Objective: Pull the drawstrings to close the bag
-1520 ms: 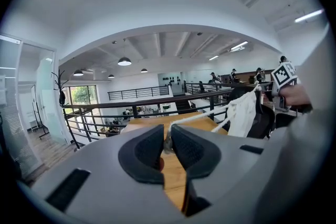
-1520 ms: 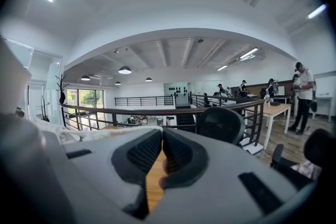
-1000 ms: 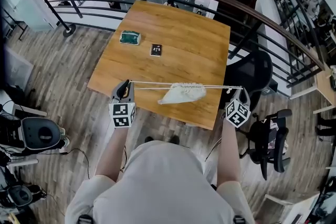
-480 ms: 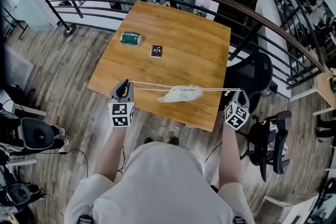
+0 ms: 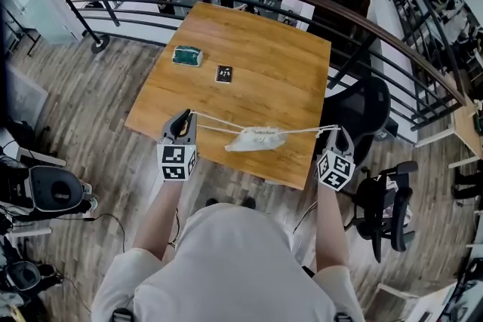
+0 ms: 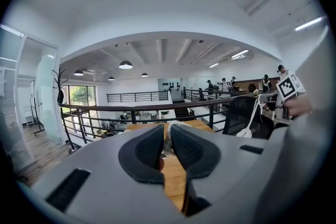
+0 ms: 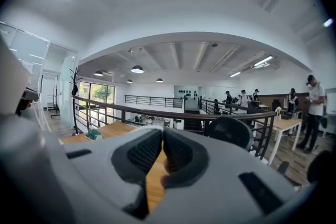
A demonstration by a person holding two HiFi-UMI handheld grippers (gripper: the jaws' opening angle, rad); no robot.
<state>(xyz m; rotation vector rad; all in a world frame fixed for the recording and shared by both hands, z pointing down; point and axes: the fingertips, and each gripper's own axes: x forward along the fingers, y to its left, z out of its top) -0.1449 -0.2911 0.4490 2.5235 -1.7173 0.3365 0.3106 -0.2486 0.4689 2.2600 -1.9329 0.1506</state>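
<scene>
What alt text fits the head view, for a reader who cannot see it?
Seen from above, a person's left gripper and right gripper each pinch a drawstring of a small white bag between them, over a wooden table. A green object and dark card lie farther back.

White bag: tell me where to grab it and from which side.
Grip the bag by its bunched top edge, coming from above: the cords run through there and hold it up, while the cloth below sags limp.

white bag [image 5: 256,139], mouth gathered, mid-span on sagging drawstrings [image 5: 219,124]
</scene>
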